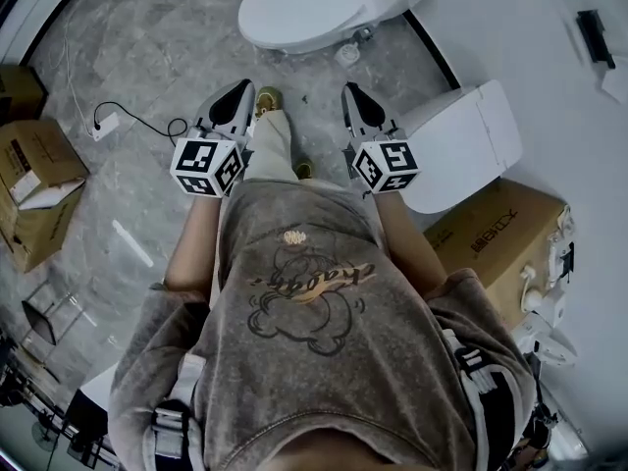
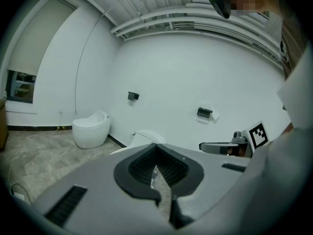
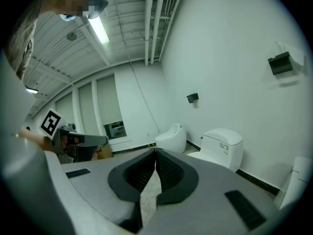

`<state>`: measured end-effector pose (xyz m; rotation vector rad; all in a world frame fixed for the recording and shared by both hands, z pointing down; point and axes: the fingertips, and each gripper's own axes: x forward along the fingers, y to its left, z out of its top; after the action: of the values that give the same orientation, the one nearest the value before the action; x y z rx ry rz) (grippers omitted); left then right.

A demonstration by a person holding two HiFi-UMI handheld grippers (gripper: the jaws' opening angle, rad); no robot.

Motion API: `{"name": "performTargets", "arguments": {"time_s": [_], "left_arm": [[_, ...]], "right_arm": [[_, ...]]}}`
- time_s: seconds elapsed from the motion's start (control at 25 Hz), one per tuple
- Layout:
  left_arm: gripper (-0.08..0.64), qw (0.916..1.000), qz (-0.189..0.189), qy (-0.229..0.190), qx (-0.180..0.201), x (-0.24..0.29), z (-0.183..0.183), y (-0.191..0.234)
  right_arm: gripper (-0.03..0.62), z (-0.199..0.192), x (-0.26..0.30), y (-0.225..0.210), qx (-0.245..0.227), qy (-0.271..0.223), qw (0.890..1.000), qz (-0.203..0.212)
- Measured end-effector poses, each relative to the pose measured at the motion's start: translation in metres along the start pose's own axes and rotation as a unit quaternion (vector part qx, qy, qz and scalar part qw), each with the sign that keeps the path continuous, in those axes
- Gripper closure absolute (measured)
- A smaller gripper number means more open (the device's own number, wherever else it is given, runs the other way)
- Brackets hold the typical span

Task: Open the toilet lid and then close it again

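A white toilet [image 1: 304, 8] stands ahead of me on the grey marbled floor, its lid down flat on the bowl. It also shows in the right gripper view as the toilet [image 3: 222, 148] by the wall, and in the left gripper view the toilet [image 2: 146, 137] peeks over the jaws. My left gripper [image 1: 242, 86] and right gripper [image 1: 350, 88] are held side by side in front of my body, short of the bowl and touching nothing. The left gripper [image 2: 156, 146] is shut and empty. The right gripper [image 3: 156, 151] is shut and empty too.
A second boxy white toilet [image 1: 461, 145] stands close on the right, with a cardboard box [image 1: 500, 229] behind it. More cardboard boxes [image 1: 34, 180] sit at the left, near a power strip [image 1: 106, 126] and its cable. An egg-shaped toilet [image 2: 90, 129] stands farther off.
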<state>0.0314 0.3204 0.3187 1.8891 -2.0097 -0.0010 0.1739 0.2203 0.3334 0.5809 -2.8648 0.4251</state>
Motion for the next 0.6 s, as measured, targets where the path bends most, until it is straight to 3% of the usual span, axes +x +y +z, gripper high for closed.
{"name": "performTargets", "arguments": {"time_s": [0.32, 0.6], "left_arm": [[0.551, 0.9997, -0.005, 0.015, 0.017, 0.089, -0.024, 0.062], [0.551, 0.9992, -0.007, 0.04, 0.005, 0.16, -0.09, 0.118]], "right_arm": [[0.565, -0.037, 0.1, -0.042, 0.005, 0.018, 1.0, 0.0], [0.565, -0.104, 0.182, -0.079, 0.012, 0.04, 0.999, 0.007]]}}
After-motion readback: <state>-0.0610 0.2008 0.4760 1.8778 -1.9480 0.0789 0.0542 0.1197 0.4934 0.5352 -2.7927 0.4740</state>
